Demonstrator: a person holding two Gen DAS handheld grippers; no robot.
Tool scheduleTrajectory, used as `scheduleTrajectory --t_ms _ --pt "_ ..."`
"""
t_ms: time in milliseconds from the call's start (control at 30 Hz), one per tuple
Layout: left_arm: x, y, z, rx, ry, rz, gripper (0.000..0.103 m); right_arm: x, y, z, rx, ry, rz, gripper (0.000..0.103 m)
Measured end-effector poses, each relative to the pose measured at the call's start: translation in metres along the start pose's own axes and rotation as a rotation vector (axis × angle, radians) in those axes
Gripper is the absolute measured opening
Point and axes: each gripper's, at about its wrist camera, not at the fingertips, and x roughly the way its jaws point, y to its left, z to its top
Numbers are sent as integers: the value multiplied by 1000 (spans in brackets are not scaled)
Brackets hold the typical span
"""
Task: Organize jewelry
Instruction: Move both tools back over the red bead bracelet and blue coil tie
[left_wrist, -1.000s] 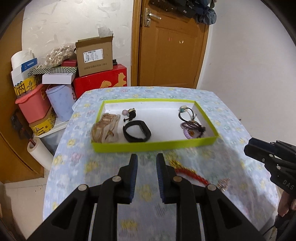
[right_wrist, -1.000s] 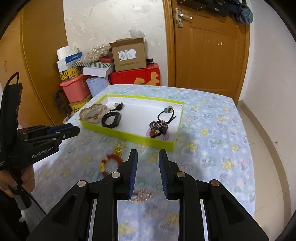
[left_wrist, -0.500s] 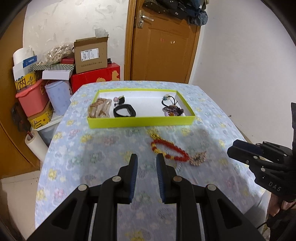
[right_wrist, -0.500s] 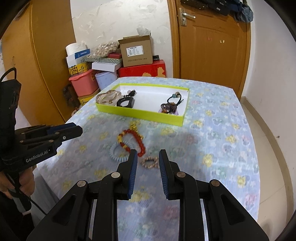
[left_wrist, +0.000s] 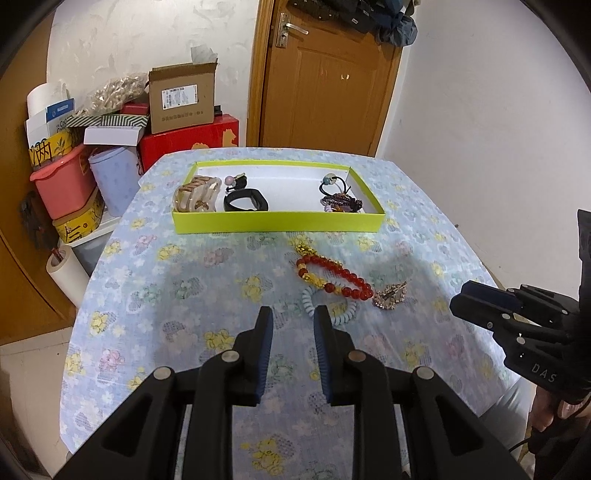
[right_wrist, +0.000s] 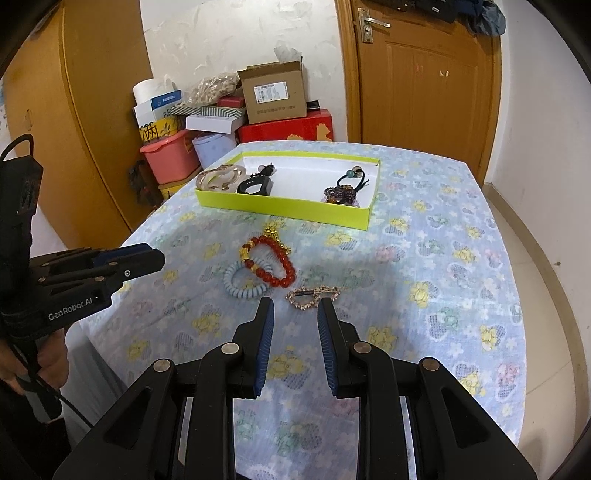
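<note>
loose jewelry on the surface, both hand-held grippers empty

left wrist view: the left hand-held gripper (left_wrist: 291, 317) hovers above the surface (left_wrist: 177, 295) with its fingers parted, gripping nothing. just ahead lie a pale blue coil hair tie (left_wrist: 340, 310), a red bead bracelet (left_wrist: 332, 278) overlapping it, and a sparkly hair clip (left_wrist: 391, 295). the green tray (left_wrist: 277, 221) sits toward the far edge, holding a hair claw (left_wrist: 195, 194) and a black band (left_wrist: 245, 200).

right wrist view: the right hand-held gripper (right_wrist: 295, 314) is likewise spread and empty, just short of the sparkly hair clip (right_wrist: 314, 295).
</note>
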Motion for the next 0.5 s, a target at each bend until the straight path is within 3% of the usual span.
scheduleTrajectory --t_ms 500 --pt "31 -2 5 -13 59 -33 26 14 -4 1 7 23 11 26"
